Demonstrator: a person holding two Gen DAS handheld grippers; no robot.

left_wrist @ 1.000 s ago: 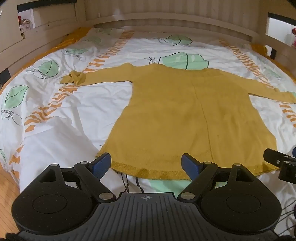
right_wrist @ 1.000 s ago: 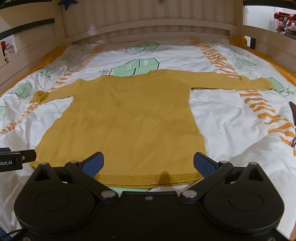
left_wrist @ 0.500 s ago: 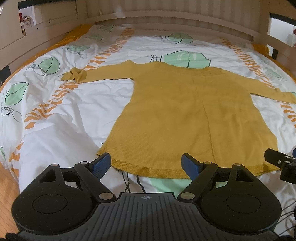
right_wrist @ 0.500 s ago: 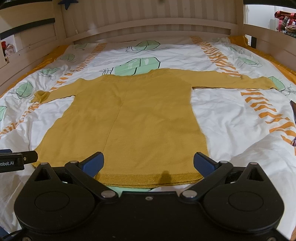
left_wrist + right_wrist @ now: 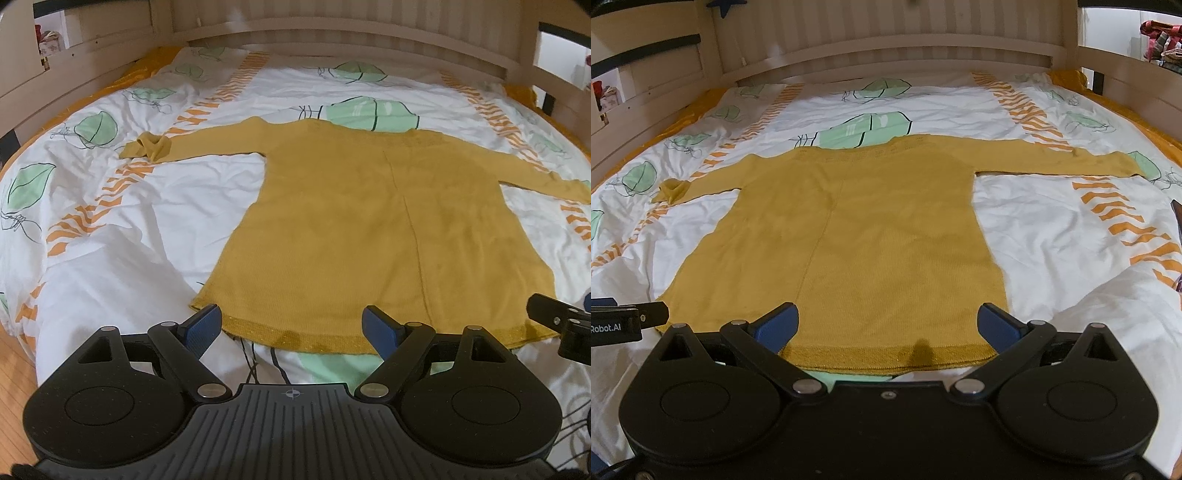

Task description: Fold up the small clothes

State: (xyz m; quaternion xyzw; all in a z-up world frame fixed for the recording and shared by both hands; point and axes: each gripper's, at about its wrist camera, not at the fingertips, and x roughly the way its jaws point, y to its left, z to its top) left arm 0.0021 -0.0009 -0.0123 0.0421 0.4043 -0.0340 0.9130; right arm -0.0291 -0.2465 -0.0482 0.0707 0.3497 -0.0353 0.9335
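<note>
Two tools hover at the near edge of a bed, both released, with blue pads spread wide and nothing between them; the left tool [image 5: 291,326] sits over the near left part of the hem, and the right tool [image 5: 888,326] sits over the near right part of the same hem. One mustard-yellow sweater [image 5: 373,236] lies flat on the bed's duvet [image 5: 122,229], neckline toward the headboard and hem toward the cameras; its body is spread smooth, with a faint vertical crease running down the middle. Both sleeves reach outward to the sides; the left sleeve's cuff [image 5: 149,147] is bunched and folded over on itself, while the right sleeve [image 5: 1067,162] lies straight and flat to its end. The duvet is white with green leaf prints and orange chevron stripes, rumpled into soft ridges near the front left corner; a green leaf print shows just below the hem, between the pads of the left tool. In the left wrist view the tip of the right tool [image 5: 554,319] enters from the right edge, just beside the sweater's near right corner; in the right wrist view the left tool [image 5: 628,317] enters from the left edge, near the sweater's near left corner. A pale wooden headboard [image 5: 886,48] and side rails enclose the bed; a strip of wooden floor [image 5: 14,373] shows at the lower left.
</note>
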